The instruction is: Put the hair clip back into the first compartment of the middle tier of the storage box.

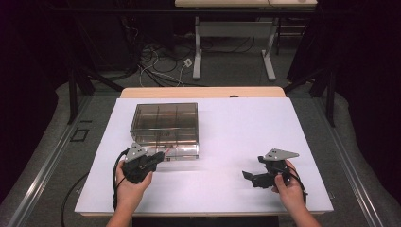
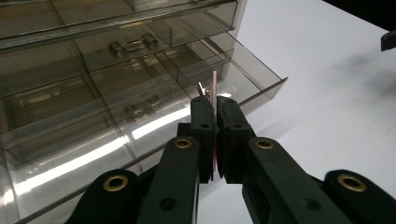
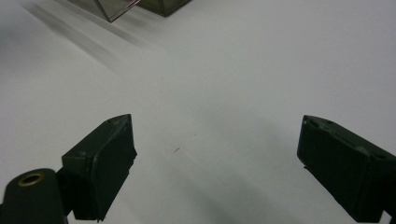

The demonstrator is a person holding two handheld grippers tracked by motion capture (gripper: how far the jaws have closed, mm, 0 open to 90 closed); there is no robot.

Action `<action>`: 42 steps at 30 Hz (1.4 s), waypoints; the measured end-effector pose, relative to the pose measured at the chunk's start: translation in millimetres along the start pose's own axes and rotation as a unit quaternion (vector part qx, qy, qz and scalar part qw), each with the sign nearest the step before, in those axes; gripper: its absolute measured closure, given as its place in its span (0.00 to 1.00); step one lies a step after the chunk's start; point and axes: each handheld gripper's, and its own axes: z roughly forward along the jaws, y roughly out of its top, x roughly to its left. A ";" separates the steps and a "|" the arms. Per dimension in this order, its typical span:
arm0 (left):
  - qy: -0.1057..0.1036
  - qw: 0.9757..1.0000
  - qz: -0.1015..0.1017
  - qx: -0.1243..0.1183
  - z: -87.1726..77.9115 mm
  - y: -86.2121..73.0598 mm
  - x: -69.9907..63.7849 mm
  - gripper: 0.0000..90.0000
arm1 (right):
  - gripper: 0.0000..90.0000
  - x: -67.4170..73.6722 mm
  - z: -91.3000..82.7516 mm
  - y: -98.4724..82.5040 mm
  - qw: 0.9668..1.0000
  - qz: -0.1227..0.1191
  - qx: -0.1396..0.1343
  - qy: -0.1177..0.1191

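Observation:
A smoky clear plastic drawer box [image 1: 164,124] stands on the white table, and its lowest drawer [image 1: 182,152] is pulled out toward me. My left gripper [image 1: 158,156] is at that open drawer's front left. In the left gripper view the left gripper [image 2: 215,105] is shut on a thin pinkish flat piece [image 2: 214,84], held edge-on over the open drawer [image 2: 252,77]; a small metal bit sits beside the piece's tip. My right gripper [image 1: 248,177] rests low at the front right of the table. Its jaws [image 3: 217,140] stand wide open over bare table.
Small metal parts [image 2: 133,45] lie in the box's closed drawers. The white table top [image 1: 246,127] stretches to the right of the box. Behind it is a wooden table edge [image 1: 203,92], with cables [image 1: 161,66] and a desk frame on the floor.

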 end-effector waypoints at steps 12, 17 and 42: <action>0.023 1.000 -0.015 -0.007 -5.9 -1.9 12.4 0.96 | 0.12 0.2 0.6 -0.2 1.000 0.001 -0.003 0.000; 0.029 0.999 -0.029 -0.015 -7.7 -3.1 17.5 0.96 | 0.12 0.1 0.7 -0.3 1.000 0.000 -0.003 -0.002; 0.059 0.997 -0.049 -0.020 -8.1 -13.1 44.1 0.96 | 0.12 0.2 1.7 -0.5 1.000 -0.002 -0.001 -0.003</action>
